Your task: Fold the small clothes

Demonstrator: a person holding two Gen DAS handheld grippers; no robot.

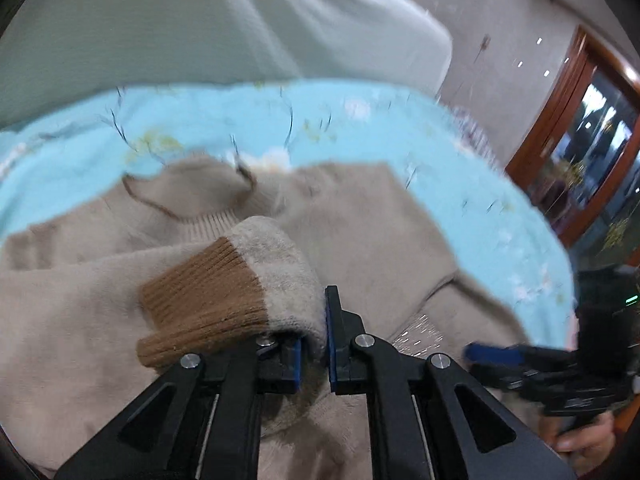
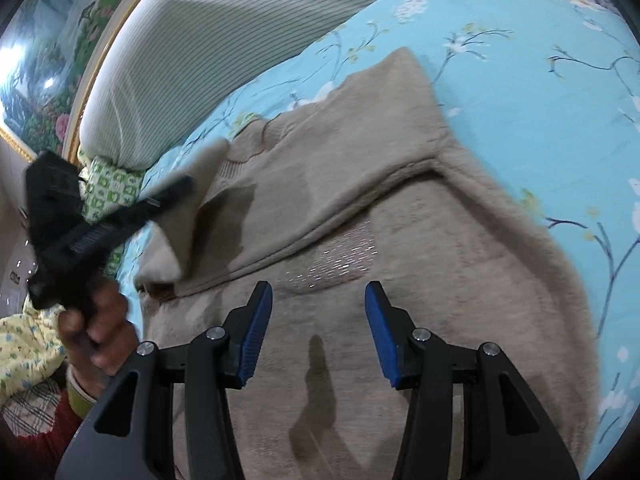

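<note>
Beige sweater point(image 2: 360, 208) spread on blue floral bed sheet point(image 2: 520, 80), near striped pillow point(image 2: 208, 40) at left edge. Left gripper point(image 1: 314, 344) fingers clamped on brown-cuffed sleeve point(image 1: 208, 300). Right gripper point(image 2: 318, 332) fingers apart, empty, above sweater.

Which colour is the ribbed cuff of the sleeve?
Brown cuff, clearest in the left wrist view.

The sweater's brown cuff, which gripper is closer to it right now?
Left. The left gripper is clamped on the sleeve right beside the brown cuff. The right gripper hangs open over the sweater body, away from it.
</note>
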